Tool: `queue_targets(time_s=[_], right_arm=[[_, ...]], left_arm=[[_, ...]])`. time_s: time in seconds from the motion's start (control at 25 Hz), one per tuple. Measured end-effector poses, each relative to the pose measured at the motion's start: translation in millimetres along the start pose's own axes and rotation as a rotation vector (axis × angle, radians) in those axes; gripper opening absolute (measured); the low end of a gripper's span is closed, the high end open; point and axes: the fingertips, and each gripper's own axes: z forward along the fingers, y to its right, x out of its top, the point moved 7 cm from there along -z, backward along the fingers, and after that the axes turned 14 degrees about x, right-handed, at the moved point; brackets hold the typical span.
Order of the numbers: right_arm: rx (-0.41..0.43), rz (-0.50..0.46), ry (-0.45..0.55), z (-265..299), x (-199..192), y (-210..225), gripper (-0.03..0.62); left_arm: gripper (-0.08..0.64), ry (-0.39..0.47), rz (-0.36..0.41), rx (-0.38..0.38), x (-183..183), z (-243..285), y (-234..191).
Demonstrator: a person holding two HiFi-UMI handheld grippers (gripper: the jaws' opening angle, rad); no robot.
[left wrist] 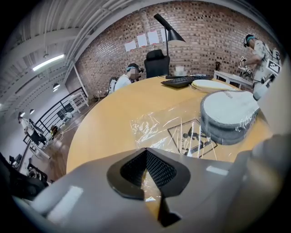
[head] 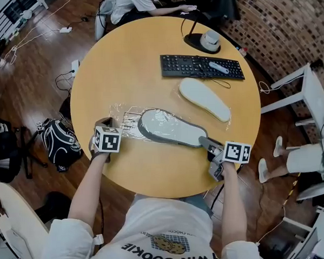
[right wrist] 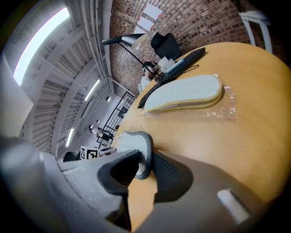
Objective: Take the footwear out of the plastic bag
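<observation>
Near the table's (head: 149, 171) front edge, the grey slipper (head: 167, 127) lies half inside the plastic bag (head: 128, 120). The left gripper (head: 104, 122) pinches the bag's end; the right gripper (head: 208, 143) clamps the slipper's exposed tip.

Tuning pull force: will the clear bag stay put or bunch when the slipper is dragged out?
Probably floppy: the plastic bag lies wrinkled and flat on the table. Likely light and slick, so it may follow the grey slipper unless the left tongs pinching its edge hold.
</observation>
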Motion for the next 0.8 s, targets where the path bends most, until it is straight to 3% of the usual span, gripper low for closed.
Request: queue_targets(time_s=[0.56, 0.8], right_arm=[[0.000, -0.017, 0.003, -62.6, 14.0, 23.4, 0.089], [0.013, 0.071, 0.054, -91.6, 11.3, 38.0, 0.081]], left_arm=[[0.005, -0.050, 0.057, 0.059, 4.9, 0.5, 7.2], [0.005, -0.045, 0.067, 0.065, 5.1, 0.5, 12.0]])
